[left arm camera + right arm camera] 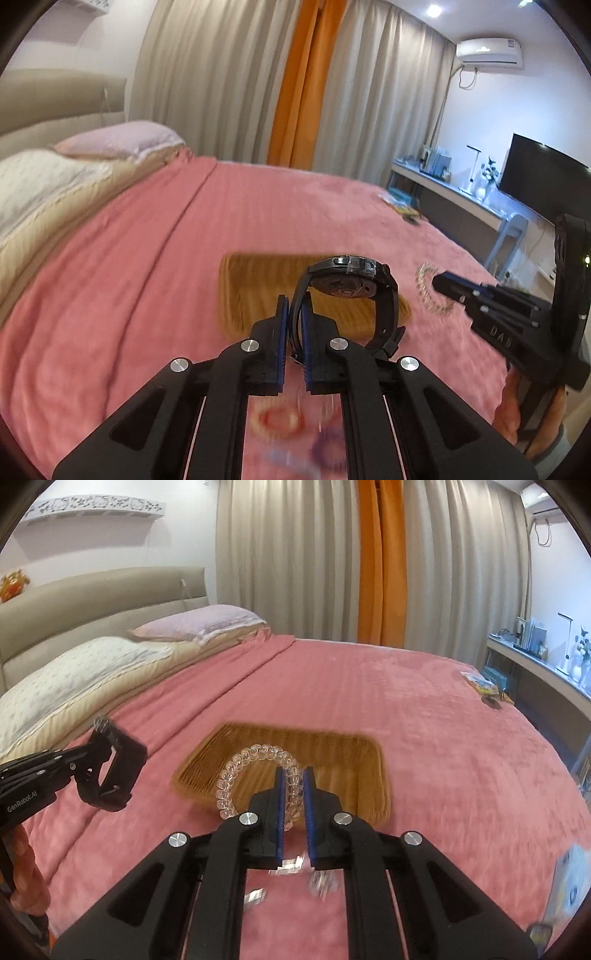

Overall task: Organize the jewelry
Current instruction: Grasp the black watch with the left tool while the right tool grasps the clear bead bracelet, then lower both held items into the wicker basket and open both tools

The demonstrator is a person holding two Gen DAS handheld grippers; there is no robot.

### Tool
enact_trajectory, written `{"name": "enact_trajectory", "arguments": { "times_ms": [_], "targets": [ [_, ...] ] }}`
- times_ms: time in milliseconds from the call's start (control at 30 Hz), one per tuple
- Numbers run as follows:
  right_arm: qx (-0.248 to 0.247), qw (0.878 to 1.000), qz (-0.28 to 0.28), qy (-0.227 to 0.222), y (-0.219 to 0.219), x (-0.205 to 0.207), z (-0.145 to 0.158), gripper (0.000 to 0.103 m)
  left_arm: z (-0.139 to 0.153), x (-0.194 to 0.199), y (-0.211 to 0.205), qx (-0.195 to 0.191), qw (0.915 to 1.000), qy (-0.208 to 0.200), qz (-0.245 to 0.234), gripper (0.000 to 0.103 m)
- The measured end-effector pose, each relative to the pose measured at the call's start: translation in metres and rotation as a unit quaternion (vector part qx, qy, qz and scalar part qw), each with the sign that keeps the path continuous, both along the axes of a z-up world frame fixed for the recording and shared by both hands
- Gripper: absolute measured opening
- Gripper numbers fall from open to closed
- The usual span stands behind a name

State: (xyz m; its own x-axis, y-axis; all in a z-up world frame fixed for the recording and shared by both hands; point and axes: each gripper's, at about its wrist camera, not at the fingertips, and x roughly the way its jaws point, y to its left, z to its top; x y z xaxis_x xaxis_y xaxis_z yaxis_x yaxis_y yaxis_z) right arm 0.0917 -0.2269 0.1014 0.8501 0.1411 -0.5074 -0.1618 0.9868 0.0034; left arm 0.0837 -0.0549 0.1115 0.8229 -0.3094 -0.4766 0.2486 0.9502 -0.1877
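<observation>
Left wrist view: left gripper (293,314) is clamped on the strap of a black watch (349,284), watch lifted clear of the pink bedspread (147,258), hanging in front of the woven basket (251,288). Right wrist view: right gripper (294,786) pinches a clear beaded bracelet (236,771), held in the air just before the same basket (332,749). Both pieces are in the grippers, neither is in the basket yet; what shows of the basket's inside looks empty, though the bracelet and fingers cover part of it. More jewelry is left on the bedspread, blurred: a red bead ring (277,421) and a purple one (328,448) under the left gripper, some clear sparkly bits (288,867) under the right. Judgement: early in the task, first two items picked up, drop into the basket comes next, then the leftover pieces. Each gripper is visible from the other's camera, left gripper (99,738) with the watch, right gripper (443,284) with the bracelet
</observation>
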Motion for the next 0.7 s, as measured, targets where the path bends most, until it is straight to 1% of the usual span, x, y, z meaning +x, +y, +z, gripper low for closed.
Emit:
{"name": "enact_trajectory", "arguments": {
  "times_ms": [67, 133, 200, 267, 300, 333, 400, 467, 600, 700],
  "targets": [
    [0.004, 1.0, -0.005, 0.013, -0.003, 0.029, -0.004, 0.008, -0.003, 0.026, -0.011, 0.004, 0.9999, 0.008, 0.005, 0.005],
    [0.005, 0.999, -0.008, 0.036, -0.006, 0.064, -0.018, 0.008, -0.015, 0.06, -0.019, 0.004, 0.9996, 0.027, 0.008, 0.005],
    [0.003, 0.998, -0.01, 0.06, -0.007, 0.09, -0.033, 0.008, -0.032, 0.09, -0.026, 0.003, 0.9985, 0.054, 0.011, 0.005],
    [-0.003, 0.996, -0.012, 0.088, -0.008, 0.116, -0.052, 0.008, -0.048, 0.112, -0.03, 0.008, 0.997, 0.076, 0.012, 0.005],
    [-0.005, 0.995, -0.012, 0.098, -0.007, 0.122, -0.06, 0.008, -0.058, 0.122, -0.034, 0.013, 0.9958, 0.09, 0.012, 0.005],
    [-0.008, 0.993, -0.015, 0.115, -0.004, 0.132, -0.072, 0.008, -0.067, 0.128, -0.032, 0.016, 0.9946, 0.101, 0.011, 0.005],
    [-0.014, 0.989, -0.017, 0.143, -0.003, 0.144, -0.087, 0.008, -0.085, 0.137, -0.034, 0.025, 0.9915, 0.128, 0.01, 0.006],
    [-0.017, 0.986, -0.018, 0.165, -0.003, 0.153, -0.099, 0.008, -0.098, 0.145, -0.038, 0.036, 0.9885, 0.147, 0.011, 0.006],
    [-0.023, 0.982, -0.021, 0.188, -0.003, 0.156, -0.114, 0.008, -0.114, 0.15, -0.04, 0.051, 0.9843, 0.169, 0.011, 0.008],
    [-0.006, 0.979, -0.019, 0.203, -0.008, 0.158, -0.119, 0.009, -0.115, 0.15, -0.038, 0.05, 0.9834, 0.174, 0.008, 0.013]
  ]
}}
